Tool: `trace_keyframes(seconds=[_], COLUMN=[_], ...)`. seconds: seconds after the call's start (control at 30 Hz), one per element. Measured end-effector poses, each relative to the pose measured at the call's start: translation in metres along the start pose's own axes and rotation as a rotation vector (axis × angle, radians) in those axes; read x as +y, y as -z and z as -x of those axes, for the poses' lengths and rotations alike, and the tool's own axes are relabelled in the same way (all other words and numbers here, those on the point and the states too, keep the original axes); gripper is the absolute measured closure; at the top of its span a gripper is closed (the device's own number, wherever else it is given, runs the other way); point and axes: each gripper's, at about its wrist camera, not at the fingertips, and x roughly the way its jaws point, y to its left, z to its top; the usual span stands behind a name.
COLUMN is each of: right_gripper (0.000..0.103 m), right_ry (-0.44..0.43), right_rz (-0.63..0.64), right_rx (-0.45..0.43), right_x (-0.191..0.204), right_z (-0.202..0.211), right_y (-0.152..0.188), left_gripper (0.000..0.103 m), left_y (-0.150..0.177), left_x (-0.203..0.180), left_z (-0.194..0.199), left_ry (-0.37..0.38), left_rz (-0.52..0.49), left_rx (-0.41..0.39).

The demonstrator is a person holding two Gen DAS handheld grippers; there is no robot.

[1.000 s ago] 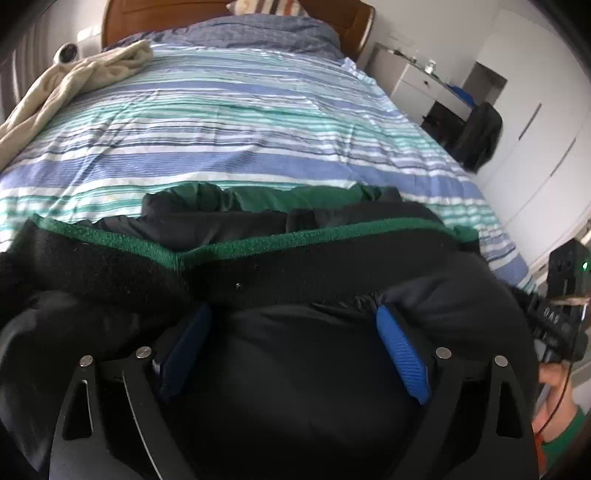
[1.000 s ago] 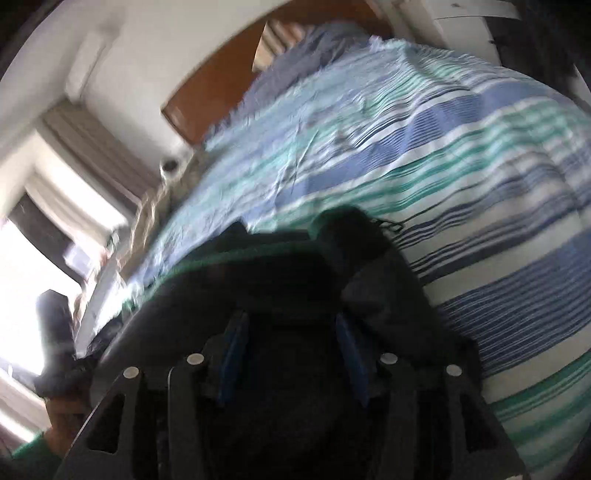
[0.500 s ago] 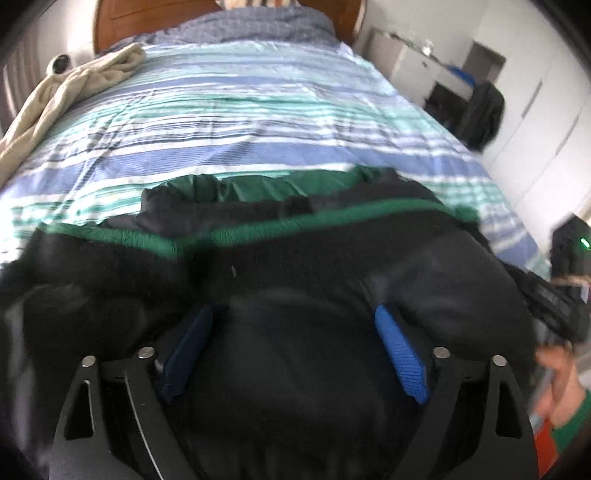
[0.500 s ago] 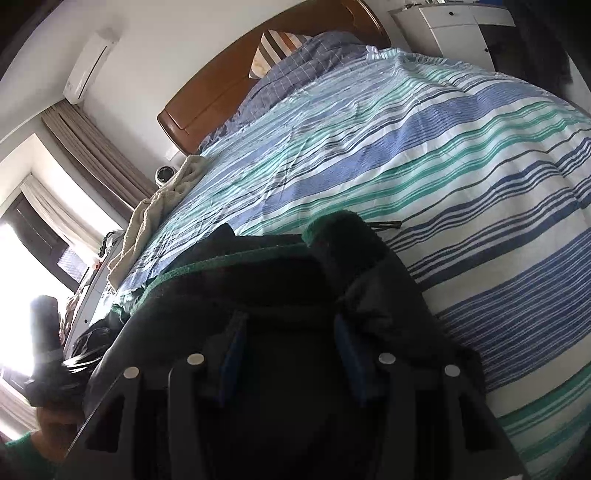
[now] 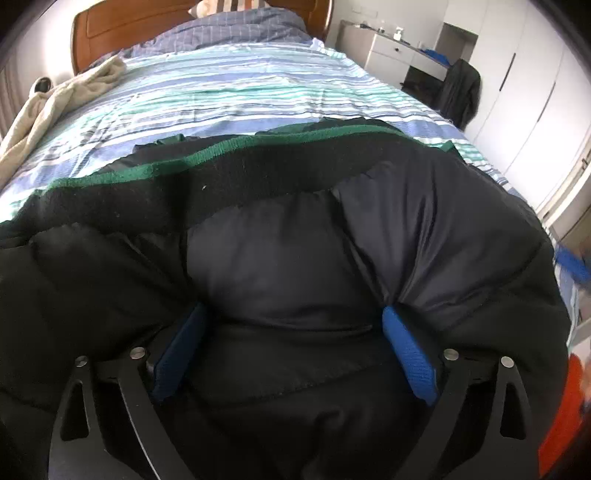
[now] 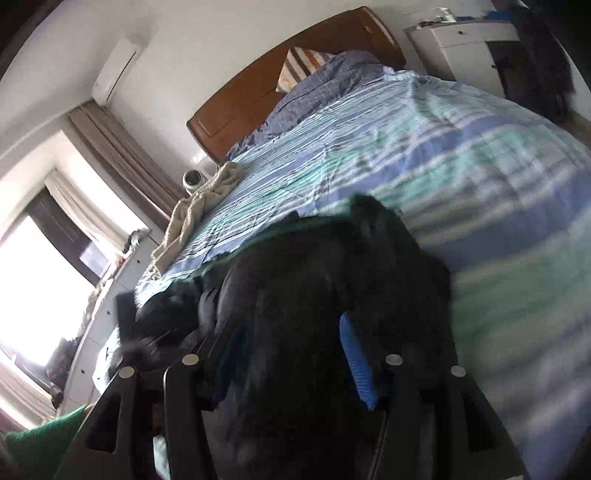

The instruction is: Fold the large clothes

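Note:
A black puffy jacket (image 5: 443, 221) with a green-edged knit hem lies bunched at the near end of the striped bed (image 5: 240, 85). My left gripper (image 5: 291, 332) has a thick roll of the jacket bulging between its blue pads; the jaws are opening, and the fabric still fills the gap and creases at both pads. In the blurred right wrist view, my right gripper (image 6: 291, 350) has the jacket (image 6: 314, 266) between its pads too, jaws opening. The left pad is half hidden by fabric.
A beige blanket (image 5: 55, 107) lies along the bed's left side near the wooden headboard (image 5: 129, 22). A white dresser (image 5: 391, 51), a dark garment on a chair (image 5: 461, 88) and white wardrobes (image 5: 535, 92) stand to the right. A person's green sleeve (image 6: 44, 435) shows low left.
The left gripper moved forward over the jacket, whose hem now covers the green lining. The right gripper swung sideways with its end of the jacket; its view is blurred.

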Motion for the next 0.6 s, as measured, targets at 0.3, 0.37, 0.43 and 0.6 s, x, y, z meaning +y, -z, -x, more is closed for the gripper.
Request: trace_keyframes(seconds=[0.3,0.37,0.43,0.6], right_gripper=[0.049,0.049,0.049,0.048], right_ry=[0.044,0.053,0.055,0.041], right_rz=[0.006,0.037,0.049,0.053], right_rx=[-0.021,-0.039,-0.048,-0.063], right_x=[0.005,0.011,0.015,0.024], right_z=[0.07,0.084,0.089,0.088], right_y=[0.072,0.076,0.078,0.077], left_gripper=[0.01,0.01,0.009,0.006], left_y=[0.011,0.024,0.031,0.034], left_x=[-0.023,-0.026,-0.023,-0.022], left_z=[0.051,0.055,0.047,0.024], left_ry=[-0.011,-0.011,-0.009,-0.022], left_rz=[-0.098,-0.1,-0.079,-0.092], left_rx=[0.031,0.026,0.018,-0.005])
